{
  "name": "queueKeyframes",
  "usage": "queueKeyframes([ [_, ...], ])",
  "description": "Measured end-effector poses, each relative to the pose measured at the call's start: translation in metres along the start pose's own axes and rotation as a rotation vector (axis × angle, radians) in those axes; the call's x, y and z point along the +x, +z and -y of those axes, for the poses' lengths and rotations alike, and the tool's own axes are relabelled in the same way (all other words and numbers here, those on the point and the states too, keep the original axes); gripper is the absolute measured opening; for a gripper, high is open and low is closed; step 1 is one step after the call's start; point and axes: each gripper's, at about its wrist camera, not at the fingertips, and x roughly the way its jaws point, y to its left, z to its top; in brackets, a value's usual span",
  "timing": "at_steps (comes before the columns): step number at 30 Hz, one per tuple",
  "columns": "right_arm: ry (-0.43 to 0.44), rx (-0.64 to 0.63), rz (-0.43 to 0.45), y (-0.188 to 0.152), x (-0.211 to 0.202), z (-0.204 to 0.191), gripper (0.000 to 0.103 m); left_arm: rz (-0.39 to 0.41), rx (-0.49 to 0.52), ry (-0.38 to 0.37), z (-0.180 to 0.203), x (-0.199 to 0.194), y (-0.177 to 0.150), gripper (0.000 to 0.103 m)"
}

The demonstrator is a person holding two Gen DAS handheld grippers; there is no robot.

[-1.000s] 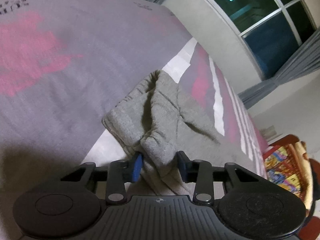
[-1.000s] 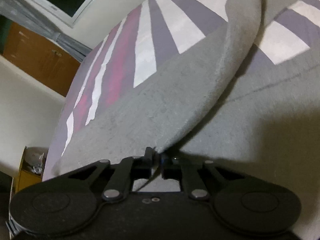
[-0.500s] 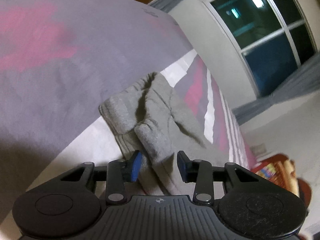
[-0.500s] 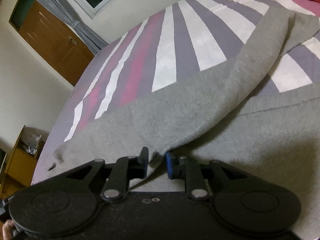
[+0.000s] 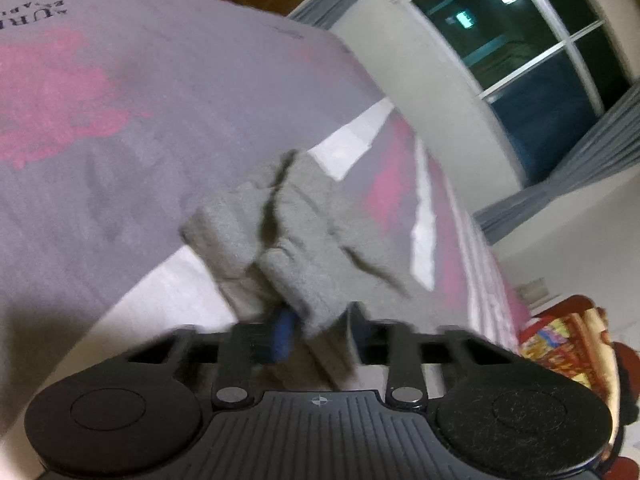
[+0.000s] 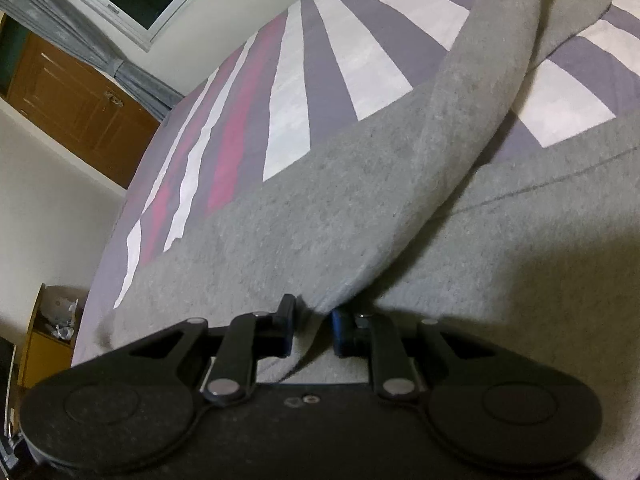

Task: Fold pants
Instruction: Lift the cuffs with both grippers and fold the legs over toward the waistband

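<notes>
grey pants (image 6: 360,208) lie on striped bed (image 6: 304,80). left gripper (image 5: 320,326) fingers grasping bunched waistband; right gripper (image 6: 311,322) fingers parted around lifted fabric edge, grip not clear.

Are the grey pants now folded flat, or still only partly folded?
Partly folded. In the right wrist view, one layer of the grey pants arches over the layer below, its edge between the jaws of the right gripper, not laid flat.
</notes>
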Motion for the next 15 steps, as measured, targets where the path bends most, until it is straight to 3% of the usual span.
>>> queueKeyframes([
  [4,0.006,-0.003,0.02,0.002,-0.005,-0.005,0.006,-0.013,0.017,0.01,0.003,-0.006,0.003,0.023],
  [9,0.074,-0.098,0.087,-0.008,-0.04,-0.022,0.006,0.005,0.015,-0.031,0.006,-0.023,0.006,0.021],
  [15,0.101,-0.134,0.118,-0.019,-0.058,-0.029,0.005,0.064,0.055,-0.06,0.017,-0.032,0.041,0.021],
])
